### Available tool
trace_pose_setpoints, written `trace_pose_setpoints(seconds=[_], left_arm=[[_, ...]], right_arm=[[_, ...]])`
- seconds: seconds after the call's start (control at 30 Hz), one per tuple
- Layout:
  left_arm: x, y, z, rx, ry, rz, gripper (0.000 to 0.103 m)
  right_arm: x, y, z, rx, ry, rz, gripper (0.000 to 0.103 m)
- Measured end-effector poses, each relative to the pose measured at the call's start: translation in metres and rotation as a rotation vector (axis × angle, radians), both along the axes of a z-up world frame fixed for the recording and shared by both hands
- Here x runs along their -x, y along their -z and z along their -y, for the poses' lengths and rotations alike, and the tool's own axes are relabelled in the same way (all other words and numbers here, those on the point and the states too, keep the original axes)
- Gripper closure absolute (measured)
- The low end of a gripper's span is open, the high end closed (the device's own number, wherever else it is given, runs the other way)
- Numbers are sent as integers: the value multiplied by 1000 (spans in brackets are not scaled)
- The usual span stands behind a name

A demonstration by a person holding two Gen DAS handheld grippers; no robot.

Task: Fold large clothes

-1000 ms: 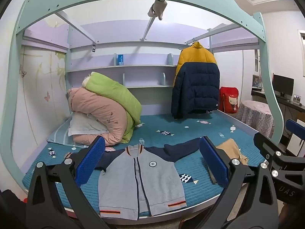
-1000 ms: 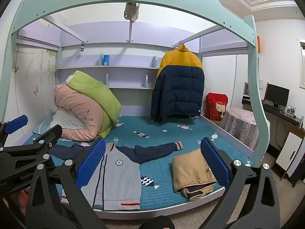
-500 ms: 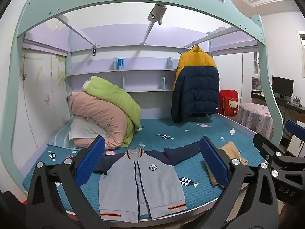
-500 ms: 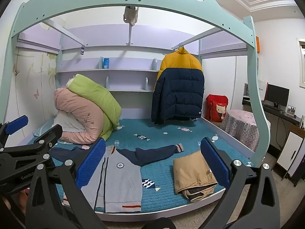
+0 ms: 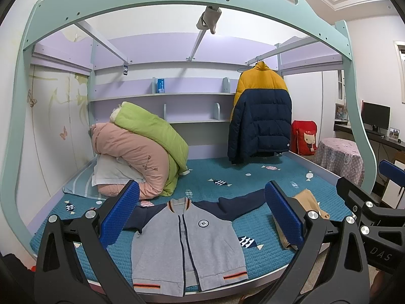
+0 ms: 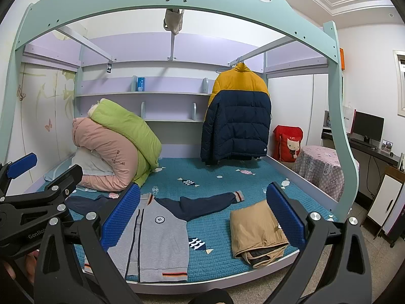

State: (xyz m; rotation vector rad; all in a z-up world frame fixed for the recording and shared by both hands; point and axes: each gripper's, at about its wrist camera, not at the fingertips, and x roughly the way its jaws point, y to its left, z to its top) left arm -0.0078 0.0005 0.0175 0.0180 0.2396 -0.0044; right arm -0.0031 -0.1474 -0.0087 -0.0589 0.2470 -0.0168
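A grey zip jacket with navy sleeves (image 5: 187,243) lies flat, face up, on the teal bedspread (image 5: 222,174), hem toward the bed's front edge, sleeves spread. It also shows in the right wrist view (image 6: 157,238). My left gripper (image 5: 201,215) is open and empty, held in front of the bed, above the jacket. My right gripper (image 6: 202,217) is open and empty, a little to the right of it. Each gripper shows at the edge of the other's view.
Folded tan trousers (image 6: 255,230) lie on the bed's front right. Rolled pink and green quilts (image 5: 141,149) sit at the back left. A yellow and navy puffer coat (image 5: 260,116) hangs at the back. A covered round table (image 6: 321,172) stands right of the bed.
Both grippers have drawn back and tilted up slightly, so the bed and jacket sit lower in both views. The jaws stay open. The clothes have not moved.
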Motion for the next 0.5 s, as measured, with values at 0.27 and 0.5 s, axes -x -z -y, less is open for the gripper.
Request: trace_pose_setpoints(seconds=[0.27, 0.5], left_arm=[[2, 2, -1, 0, -1, 2, 4], [3, 5, 1, -1, 0, 0, 4]], right_arm=[[0, 1, 0, 0, 0, 0, 7], [0, 0, 1, -2, -2, -1, 7]])
